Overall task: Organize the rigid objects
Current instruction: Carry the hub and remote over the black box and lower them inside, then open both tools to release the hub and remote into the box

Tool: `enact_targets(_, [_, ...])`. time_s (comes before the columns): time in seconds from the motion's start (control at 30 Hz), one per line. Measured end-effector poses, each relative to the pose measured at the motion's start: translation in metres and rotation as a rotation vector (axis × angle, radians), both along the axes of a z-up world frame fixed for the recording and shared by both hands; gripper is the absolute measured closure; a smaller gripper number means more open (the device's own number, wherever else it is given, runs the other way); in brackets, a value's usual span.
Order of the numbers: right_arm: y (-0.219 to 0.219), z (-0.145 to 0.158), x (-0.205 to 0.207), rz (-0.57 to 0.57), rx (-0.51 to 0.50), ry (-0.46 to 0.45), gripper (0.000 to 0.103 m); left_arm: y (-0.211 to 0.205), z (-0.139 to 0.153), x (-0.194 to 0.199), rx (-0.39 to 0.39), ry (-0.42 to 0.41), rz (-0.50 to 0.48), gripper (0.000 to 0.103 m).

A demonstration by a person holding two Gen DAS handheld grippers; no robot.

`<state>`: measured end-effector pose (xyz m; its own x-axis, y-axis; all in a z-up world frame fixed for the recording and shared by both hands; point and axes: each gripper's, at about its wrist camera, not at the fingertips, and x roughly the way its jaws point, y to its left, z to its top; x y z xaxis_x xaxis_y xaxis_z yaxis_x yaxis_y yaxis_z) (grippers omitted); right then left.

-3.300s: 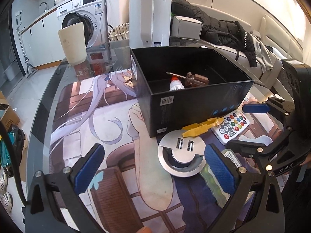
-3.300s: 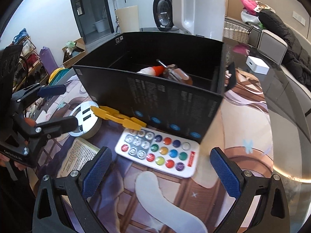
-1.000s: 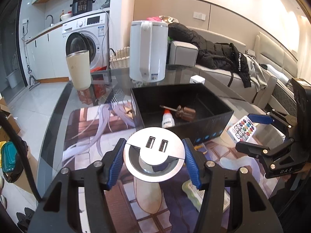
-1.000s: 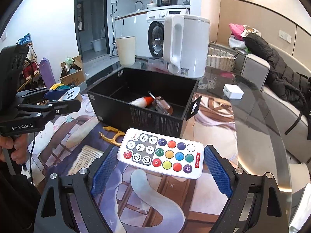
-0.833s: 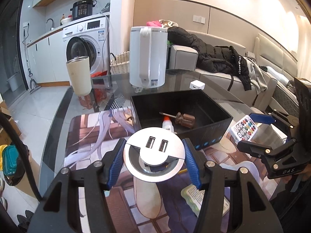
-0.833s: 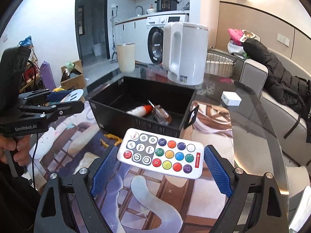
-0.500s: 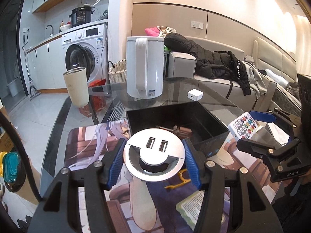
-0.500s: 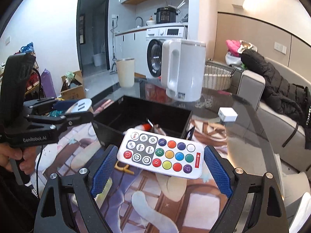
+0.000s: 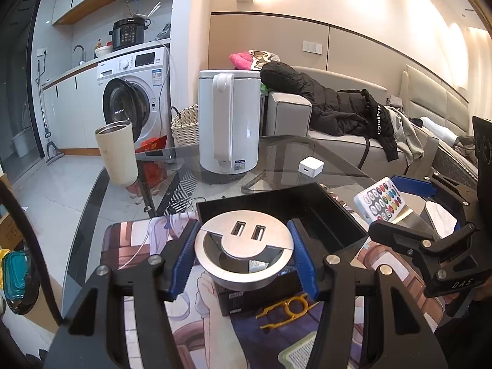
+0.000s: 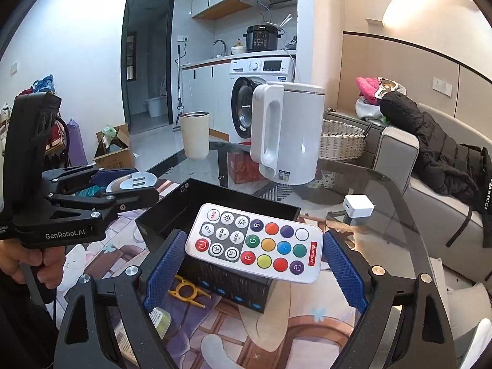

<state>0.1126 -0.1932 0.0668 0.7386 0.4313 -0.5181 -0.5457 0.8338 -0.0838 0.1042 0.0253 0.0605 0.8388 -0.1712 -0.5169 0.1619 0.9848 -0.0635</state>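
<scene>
Nearest, the left gripper (image 9: 244,258) pinches a round metal USB socket hub (image 9: 244,247) by its rim: stiff, smooth, likely slippery, so the edge grip suits it. The right gripper (image 10: 252,269) clamps the light, rigid remote control (image 10: 254,245) across its ends. Both have risen off the printed mat (image 10: 246,332) since a second ago and now hang before the black box (image 10: 172,215)

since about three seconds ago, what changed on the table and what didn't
Both items left the mat: the left gripper closed its jaws on the round silver USB hub, the right gripper on the colour-button remote, and both were lifted toward the black box. The yellow plastic clip and white kettle stayed.
</scene>
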Motion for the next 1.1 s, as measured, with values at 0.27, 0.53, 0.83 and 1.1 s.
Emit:
enact_targets(0.27, [0.009, -0.010, 0.015, 0.020, -0.027, 0.022, 0.012, -0.006, -0.004, 0.017, -0.009, 0.011, -0.015, 0.046])
enact_targets(0.53, [0.022, -0.021, 0.034, 0.026, -0.083, 0.027, 0.013, -0.012, -0.011, 0.035, -0.003, 0.025, -0.032, 0.046])
enact_targets(0.83, [0.037, -0.033, 0.050, 0.061, -0.121, 0.050, 0.012, -0.006, -0.020, 0.051, -0.025, 0.055, -0.035, 0.046])
enact_targets(1.1, [0.049, -0.044, 0.064, 0.073, -0.149, 0.069, 0.013, -0.006, -0.025, 0.058, -0.034, 0.073, -0.044, 0.046])
